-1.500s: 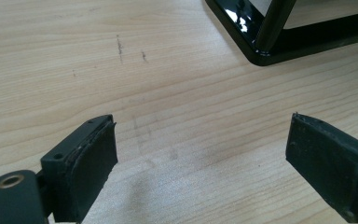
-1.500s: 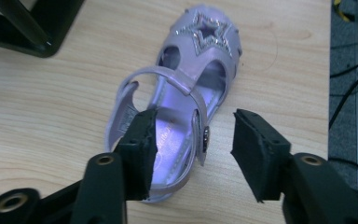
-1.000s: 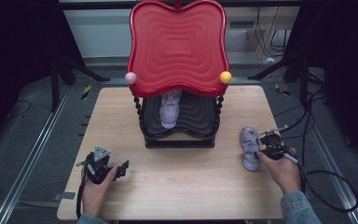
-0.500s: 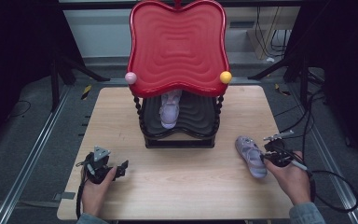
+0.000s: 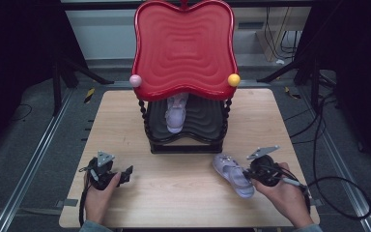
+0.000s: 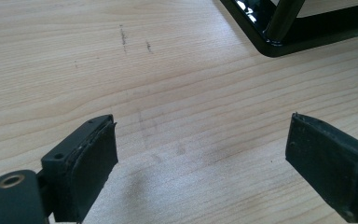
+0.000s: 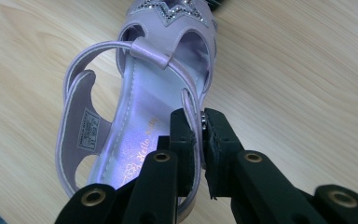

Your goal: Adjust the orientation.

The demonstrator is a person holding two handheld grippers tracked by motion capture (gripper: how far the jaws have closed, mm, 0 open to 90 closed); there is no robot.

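A two-shelf rack stood at the table's 12 o'clock side. One sandal lay on its lower shelf. Another sandal lay at 5 o'clock from the rack.

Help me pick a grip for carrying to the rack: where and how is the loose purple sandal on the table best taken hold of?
Grip the sandal by its thin side wall near the heel, coming from behind the heel. That upright edge fits between narrow jaws, and the right gripper is already shut on it there, apparently securely. The sole looks too broad to pinch.
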